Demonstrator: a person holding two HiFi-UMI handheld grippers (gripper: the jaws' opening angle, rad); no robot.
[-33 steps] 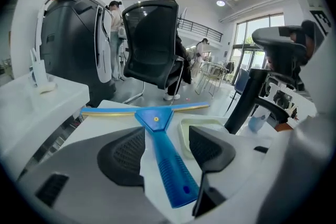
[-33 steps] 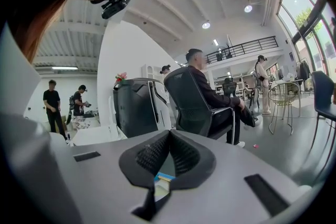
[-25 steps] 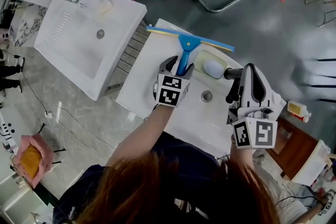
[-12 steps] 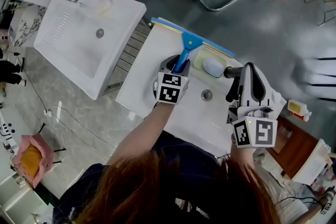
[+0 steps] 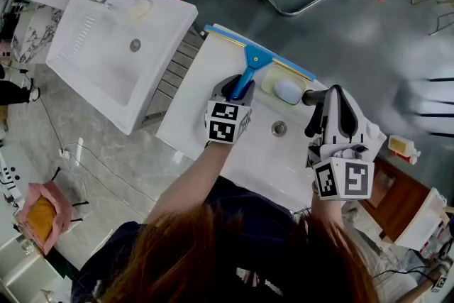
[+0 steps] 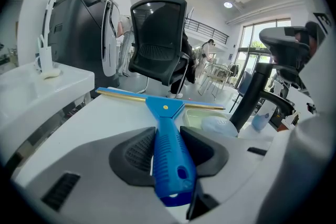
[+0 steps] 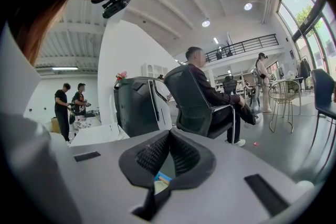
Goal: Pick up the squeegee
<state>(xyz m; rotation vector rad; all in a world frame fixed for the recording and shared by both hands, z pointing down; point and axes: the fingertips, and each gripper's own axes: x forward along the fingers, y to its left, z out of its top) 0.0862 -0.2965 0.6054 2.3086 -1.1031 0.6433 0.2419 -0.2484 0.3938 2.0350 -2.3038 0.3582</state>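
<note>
The head view shows the left gripper (image 5: 241,85) reaching over a white basin (image 5: 213,64). It has the blue handle of the squeegee (image 5: 254,59), whose blade runs along the basin's far edge. From above, the grip itself is mostly covered by the gripper's body.

The left gripper view settles it. The left gripper (image 6: 169,139) has just been closing, and its 2 ribbed pads (image 6: 137,152) now press on either side of the squeegee (image 6: 167,113) handle, about half open around it. This view also shows a soap dish (image 6: 195,119) with a pale soap (image 6: 218,126) just right of the blade. A black tap (image 6: 251,97) stands beyond them, and an office chair (image 6: 157,44) behind.

The right gripper (image 5: 340,99) hangs over the basin's right side, well apart from the squeegee. Only the right gripper view shows the right gripper (image 7: 169,136) from the inside: its jaws meet at the tips and hold nothing. A person (image 7: 210,86) sits in the chair ahead.

Only the head view takes in a second basin (image 5: 85,74) to the left.
</note>
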